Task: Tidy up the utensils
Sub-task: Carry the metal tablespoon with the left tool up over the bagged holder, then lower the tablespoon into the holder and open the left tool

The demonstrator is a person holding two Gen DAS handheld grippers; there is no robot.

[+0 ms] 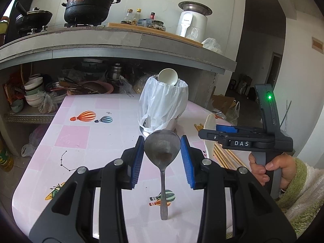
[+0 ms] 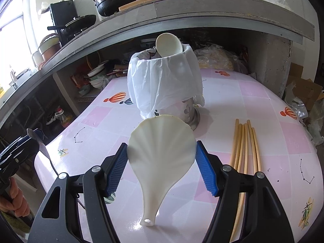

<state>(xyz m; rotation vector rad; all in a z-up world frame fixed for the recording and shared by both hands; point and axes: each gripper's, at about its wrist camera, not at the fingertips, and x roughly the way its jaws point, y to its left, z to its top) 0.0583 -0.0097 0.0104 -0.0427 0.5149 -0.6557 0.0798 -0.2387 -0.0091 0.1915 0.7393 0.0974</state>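
My left gripper (image 1: 162, 141) is shut on a dull metal spoon (image 1: 162, 151). The blue pads press on both sides of its bowl and the handle hangs down over the table. My right gripper (image 2: 161, 144) is shut on a white shell-shaped rice paddle (image 2: 162, 154), gripped by its wide blade with the handle pointing down. Just beyond both stands a metal utensil holder (image 1: 162, 105) (image 2: 164, 85) lined with a white plastic bag, with a white ladle (image 1: 168, 77) (image 2: 168, 44) leaning out of its top. The right gripper (image 1: 208, 135) shows beside the holder in the left wrist view.
Several wooden chopsticks (image 2: 245, 147) (image 1: 224, 156) lie on the pink balloon-print tablecloth (image 2: 263, 105) to the right of the holder. Behind the table runs a concrete counter (image 1: 121, 44) with pots on top and bowls stacked under it. A hand and a fuzzy green sleeve (image 1: 299, 178) hold the right gripper.
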